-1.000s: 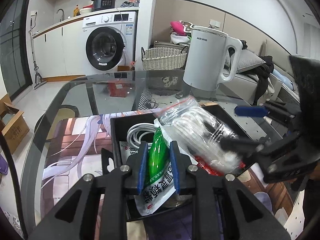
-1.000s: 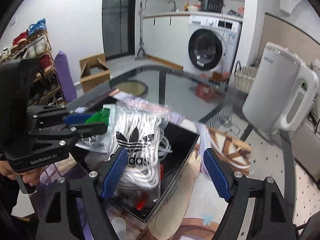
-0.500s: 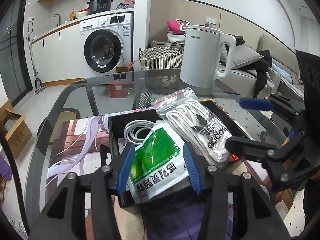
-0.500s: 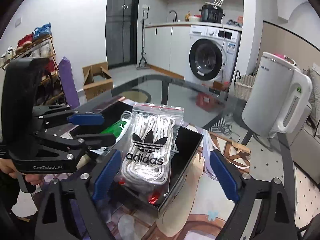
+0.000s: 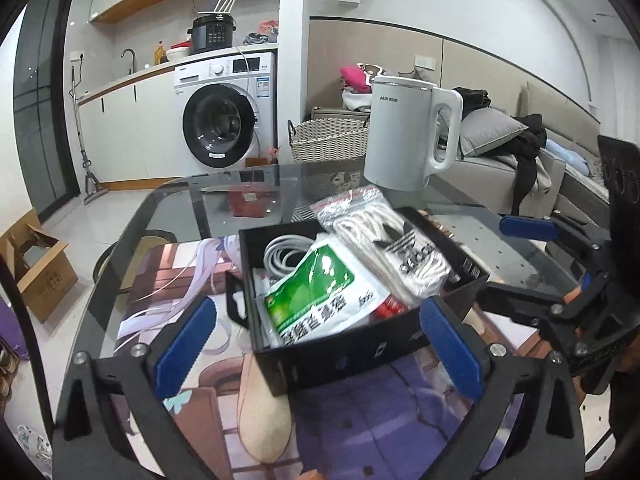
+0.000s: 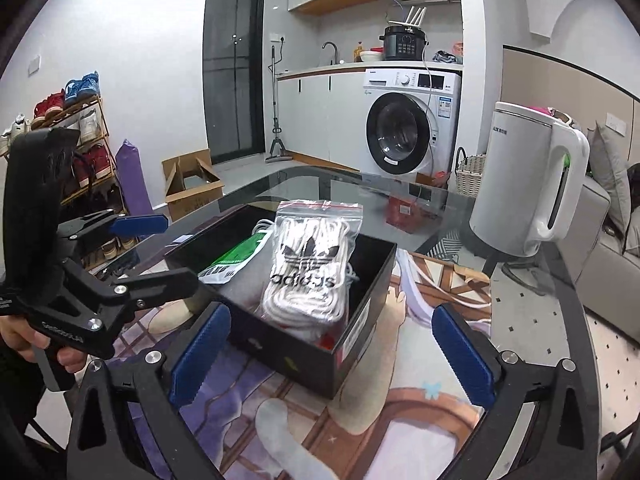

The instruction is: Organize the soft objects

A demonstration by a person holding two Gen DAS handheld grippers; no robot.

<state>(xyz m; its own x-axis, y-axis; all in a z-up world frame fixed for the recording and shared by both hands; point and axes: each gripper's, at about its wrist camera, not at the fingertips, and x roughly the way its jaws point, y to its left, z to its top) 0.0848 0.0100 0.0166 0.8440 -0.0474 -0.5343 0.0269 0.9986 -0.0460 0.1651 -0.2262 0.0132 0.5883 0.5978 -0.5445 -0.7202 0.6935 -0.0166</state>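
Observation:
A black box (image 5: pixel 360 352) (image 6: pixel 360 332) stands on the printed mat. In it lie a green and white packet (image 5: pixel 320 296) (image 6: pixel 236 256), a clear zip bag of white adidas cord (image 5: pixel 392 248) (image 6: pixel 308 264) and a coiled white cable (image 5: pixel 284 248). My left gripper (image 5: pixel 320 344) is open and empty, in front of the box's near wall; it also shows at the left of the right wrist view (image 6: pixel 160 248). My right gripper (image 6: pixel 328 360) is open and empty, in front of the box; it shows at the right of the left wrist view (image 5: pixel 516 264).
A white electric kettle (image 5: pixel 408 136) (image 6: pixel 528 184) stands on the glass table (image 5: pixel 192 200) behind the box. The printed mat (image 5: pixel 360 432) covers the near part. Beyond are a washing machine (image 5: pixel 224 116), a wicker basket (image 5: pixel 328 140), a sofa and a cardboard box (image 6: pixel 192 184).
My left gripper opened, let go of the green packet into the box and drew back. My right gripper stayed open and drew back; the adidas bag settled in the box.

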